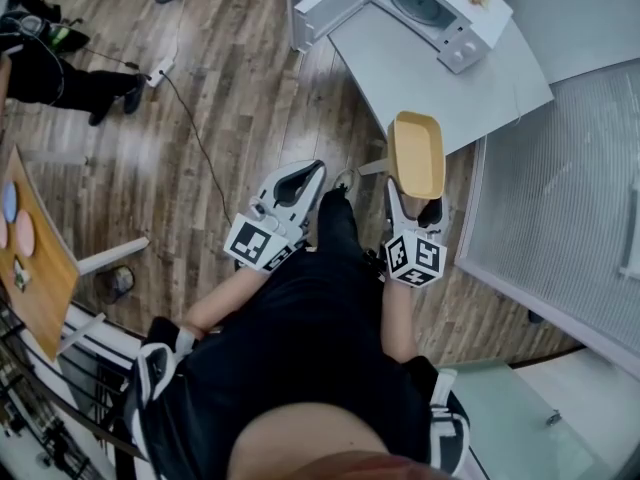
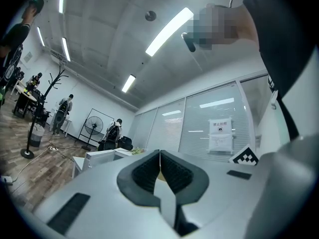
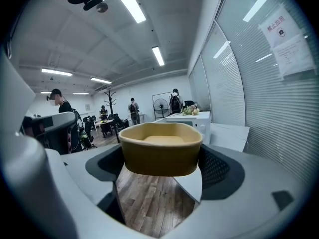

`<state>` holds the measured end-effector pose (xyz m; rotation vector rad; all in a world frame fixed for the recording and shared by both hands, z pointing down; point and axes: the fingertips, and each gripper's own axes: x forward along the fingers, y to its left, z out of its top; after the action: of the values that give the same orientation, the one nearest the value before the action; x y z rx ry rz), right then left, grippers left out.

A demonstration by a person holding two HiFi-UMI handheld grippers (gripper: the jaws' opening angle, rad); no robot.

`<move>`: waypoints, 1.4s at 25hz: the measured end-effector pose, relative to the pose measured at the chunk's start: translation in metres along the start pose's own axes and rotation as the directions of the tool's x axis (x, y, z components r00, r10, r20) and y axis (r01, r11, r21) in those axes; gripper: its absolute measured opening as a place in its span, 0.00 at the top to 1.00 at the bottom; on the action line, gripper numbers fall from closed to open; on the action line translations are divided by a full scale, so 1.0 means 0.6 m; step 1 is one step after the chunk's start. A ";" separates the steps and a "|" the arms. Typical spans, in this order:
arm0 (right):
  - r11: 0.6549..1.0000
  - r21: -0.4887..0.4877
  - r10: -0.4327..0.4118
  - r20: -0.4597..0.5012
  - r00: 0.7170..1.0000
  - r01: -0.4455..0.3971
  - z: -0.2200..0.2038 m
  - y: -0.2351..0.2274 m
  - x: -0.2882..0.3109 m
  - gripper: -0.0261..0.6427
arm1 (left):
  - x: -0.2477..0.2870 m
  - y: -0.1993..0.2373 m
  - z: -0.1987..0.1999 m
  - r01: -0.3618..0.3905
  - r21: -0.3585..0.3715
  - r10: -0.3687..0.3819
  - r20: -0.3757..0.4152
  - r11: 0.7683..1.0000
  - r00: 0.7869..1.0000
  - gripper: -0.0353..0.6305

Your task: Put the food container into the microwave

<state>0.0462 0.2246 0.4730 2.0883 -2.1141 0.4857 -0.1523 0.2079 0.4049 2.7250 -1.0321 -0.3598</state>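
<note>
I judge this the carry step: the fingers of my right gripper pinch the tan oval food container in the air short of the grey table, my left gripper has its fingers pressed together, empty, and next I must reach forward into the white microwave.

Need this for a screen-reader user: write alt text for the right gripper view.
The right gripper clamps an open tan food container by its sides above a wood floor. Beyond it stands a white microwave with flowers on top, and a glass wall with blinds runs along the right.
</note>
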 end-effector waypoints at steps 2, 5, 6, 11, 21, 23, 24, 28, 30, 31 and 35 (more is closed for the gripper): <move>1.000 0.005 0.006 0.000 1.000 -0.006 0.004 -0.012 0.048 0.24 | 0.036 0.028 -0.001 -0.007 0.013 0.007 0.005 1.000 1.000 0.91; 1.000 0.008 0.017 0.001 1.000 -0.017 0.020 -0.037 0.126 0.24 | 0.105 0.069 -0.006 -0.013 0.028 0.013 -0.002 1.000 1.000 0.91; 1.000 0.007 0.021 -0.001 1.000 -0.021 0.027 -0.046 0.152 0.24 | 0.130 0.082 -0.006 -0.016 0.033 0.016 -0.008 0.999 1.000 0.91; 0.999 -0.006 0.045 -0.008 0.999 -0.045 0.083 -0.100 0.285 0.24 | 0.271 0.138 0.019 -0.032 0.056 0.032 -0.003 0.998 0.999 0.91; 0.998 -0.028 0.051 -0.052 0.997 -0.052 0.097 -0.202 0.537 0.24 | 0.466 0.197 0.008 -0.035 0.035 0.035 0.004 0.999 0.999 0.91; 0.998 -0.034 0.044 -0.070 0.997 -0.047 0.090 -0.215 0.585 0.24 | 0.495 0.215 0.000 -0.034 0.032 0.034 0.000 0.999 0.999 0.91; 0.998 -0.040 0.041 -0.078 0.996 -0.044 0.087 -0.220 0.610 0.24 | 0.511 0.225 -0.004 -0.033 0.029 0.033 -0.002 0.999 0.999 0.91; 0.998 -0.045 0.029 -0.110 0.994 -0.035 0.072 -0.238 0.713 0.24 | 0.572 0.262 -0.019 -0.013 0.032 0.013 -0.012 0.999 1.000 0.91; 0.999 -0.041 0.019 -0.122 0.992 -0.025 0.066 -0.251 0.771 0.24 | 0.606 0.282 -0.025 -0.002 0.029 0.002 -0.015 1.000 1.000 0.91; 0.999 -0.041 0.012 -0.127 0.992 -0.017 0.063 -0.257 0.800 0.24 | 0.622 0.292 -0.028 0.006 0.029 -0.005 -0.018 1.000 1.000 0.91; 0.998 -0.052 -0.027 -0.149 0.988 0.020 0.050 -0.277 0.915 0.25 | 0.681 0.336 -0.035 0.028 0.018 -0.027 -0.033 0.999 0.999 0.91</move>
<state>0.1962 -0.3039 0.6394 1.9809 -1.9951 0.5608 0.0252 -0.2117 0.4175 2.7542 -0.9951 -0.3109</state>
